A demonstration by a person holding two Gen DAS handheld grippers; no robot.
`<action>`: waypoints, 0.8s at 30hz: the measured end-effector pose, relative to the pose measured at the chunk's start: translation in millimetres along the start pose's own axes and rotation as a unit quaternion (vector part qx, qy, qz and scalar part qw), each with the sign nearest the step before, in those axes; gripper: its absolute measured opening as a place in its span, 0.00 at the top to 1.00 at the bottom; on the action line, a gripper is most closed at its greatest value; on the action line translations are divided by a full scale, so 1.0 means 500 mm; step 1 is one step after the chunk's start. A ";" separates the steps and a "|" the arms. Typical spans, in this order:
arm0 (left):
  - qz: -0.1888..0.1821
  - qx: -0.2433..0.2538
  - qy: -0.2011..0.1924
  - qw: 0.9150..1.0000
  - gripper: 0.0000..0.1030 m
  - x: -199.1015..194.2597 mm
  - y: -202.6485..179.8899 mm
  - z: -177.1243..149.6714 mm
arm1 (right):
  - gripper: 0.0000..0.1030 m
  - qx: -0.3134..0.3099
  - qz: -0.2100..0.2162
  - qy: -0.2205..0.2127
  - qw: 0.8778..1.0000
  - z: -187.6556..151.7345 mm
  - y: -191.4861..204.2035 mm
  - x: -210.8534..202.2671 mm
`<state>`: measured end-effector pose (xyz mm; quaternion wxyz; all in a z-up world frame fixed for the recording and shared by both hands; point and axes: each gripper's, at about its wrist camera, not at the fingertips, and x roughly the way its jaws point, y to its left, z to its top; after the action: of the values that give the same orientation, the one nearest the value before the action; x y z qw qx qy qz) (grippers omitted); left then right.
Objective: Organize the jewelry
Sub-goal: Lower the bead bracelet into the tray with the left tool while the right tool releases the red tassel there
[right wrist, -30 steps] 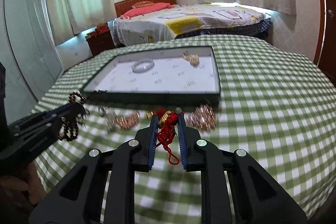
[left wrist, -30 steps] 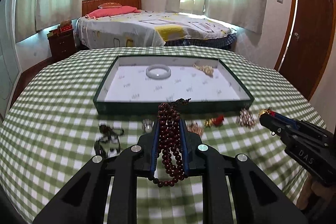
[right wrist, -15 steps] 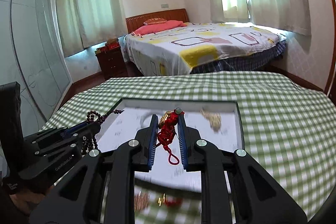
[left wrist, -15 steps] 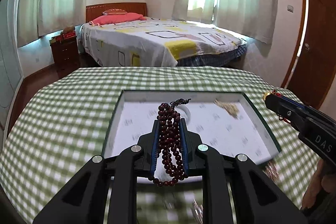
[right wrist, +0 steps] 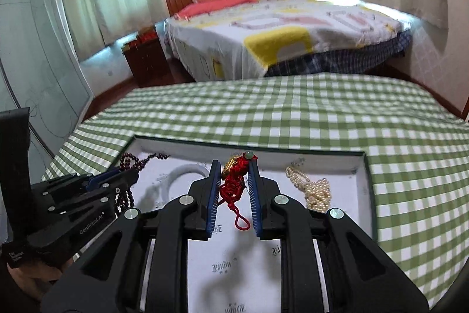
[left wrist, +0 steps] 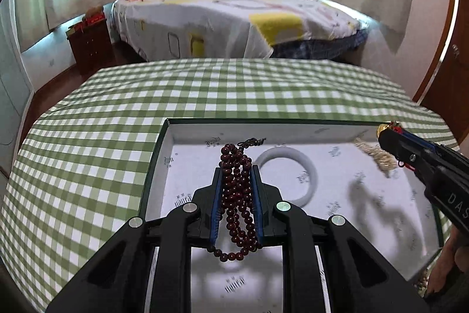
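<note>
My left gripper (left wrist: 234,172) is shut on a dark red bead bracelet (left wrist: 238,195) and holds it above the left part of the white-lined green tray (left wrist: 164,154). My right gripper (right wrist: 233,166) is shut on a red knotted cord charm with a gold piece (right wrist: 233,181), above the tray's middle (right wrist: 362,175). In the tray lie a pale bangle (left wrist: 304,175), also seen in the right wrist view (right wrist: 178,172), and a pearl strand (right wrist: 313,189), blurred in the left wrist view (left wrist: 375,156). Each gripper shows in the other's view: right (left wrist: 384,134), left (right wrist: 129,175).
The tray sits on a round table with a green checked cloth (left wrist: 117,119). A bed (left wrist: 234,16), a wooden nightstand (left wrist: 89,43) and a door (left wrist: 451,72) lie beyond the table.
Both grippers have moved forward and down over the tray with their pieces still held. The loose jewelry in front of the tray has dropped out of view.
</note>
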<state>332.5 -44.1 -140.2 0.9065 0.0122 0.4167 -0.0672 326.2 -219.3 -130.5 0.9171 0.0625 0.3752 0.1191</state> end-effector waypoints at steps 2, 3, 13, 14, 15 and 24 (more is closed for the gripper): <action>0.001 0.003 0.014 1.000 0.81 0.015 -0.001 0.008 | 0.81 0.004 0.001 0.025 1.000 0.005 -0.004 0.025; 0.001 0.005 0.025 1.000 0.81 0.026 -0.001 0.012 | 0.81 0.006 0.002 0.033 0.999 0.007 -0.003 0.034; 0.022 -0.007 0.066 0.998 0.80 0.067 0.008 0.021 | 0.81 0.013 -0.007 0.103 0.995 0.011 -0.017 0.105; 0.024 -0.006 0.067 0.997 0.80 0.067 0.008 0.021 | 0.81 0.012 -0.008 0.105 0.994 0.011 -0.018 0.107; 0.026 -0.004 0.071 0.997 0.80 0.069 0.007 0.021 | 0.80 0.013 -0.007 0.112 0.994 0.010 -0.020 0.112; 0.025 0.008 0.075 0.997 0.44 0.073 -0.003 0.026 | 0.60 0.009 -0.016 0.116 0.993 0.017 -0.007 0.135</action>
<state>365.5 -50.5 -159.2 0.8738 0.0351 0.4827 -0.0465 379.2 -205.2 -170.5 0.8686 0.0510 0.4809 0.1076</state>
